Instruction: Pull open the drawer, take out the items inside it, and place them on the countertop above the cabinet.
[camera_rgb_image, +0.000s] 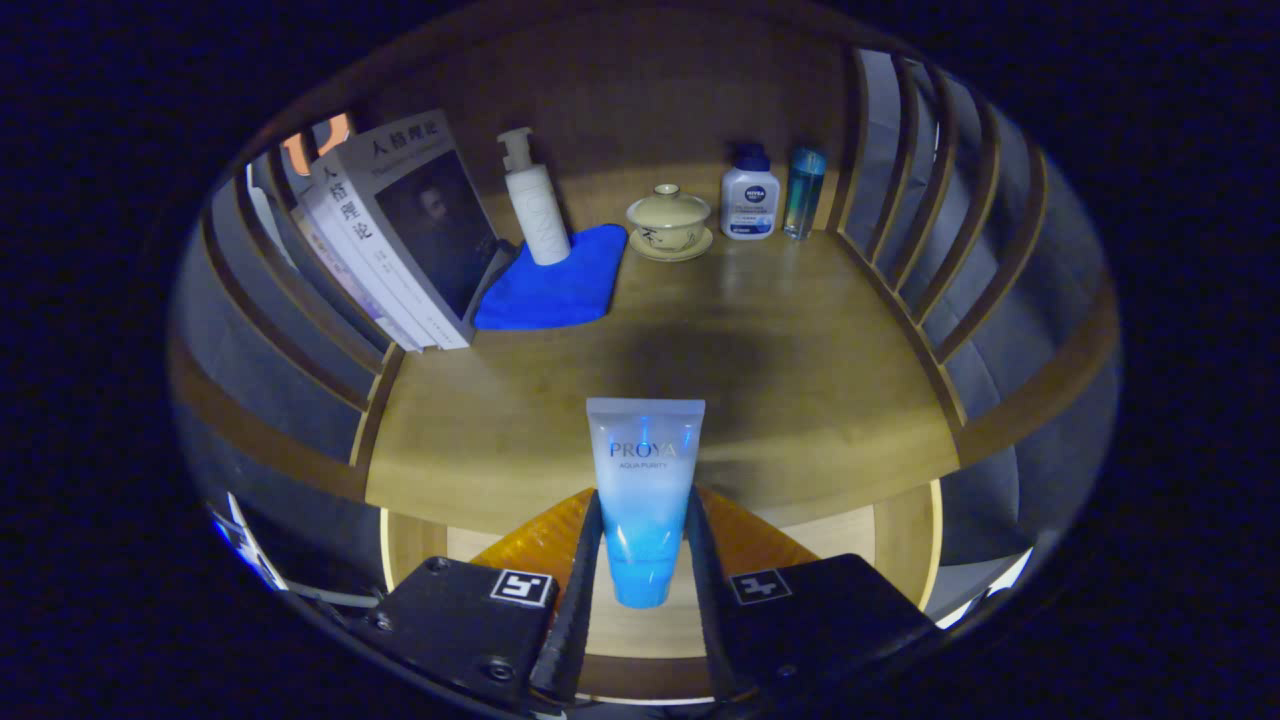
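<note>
Smooth wooden countertop (800, 350) spreads beyond my gripper (644, 590), whose fingers clamp a soft, flat-ended plastic tube (645, 490) upright over the open drawer (900, 540). Farther back I see leaning books (400, 230), a folded blue cloth (555, 285), a lidded ceramic cup (668, 217).

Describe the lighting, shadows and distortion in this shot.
Gripper view: dim overall, brightest at the back near the lidded cup; a broad soft shadow lies on the countertop beyond the tube, which the gripper clamps; fisheye bends the side slats into curves; the books stay sharp.
</note>
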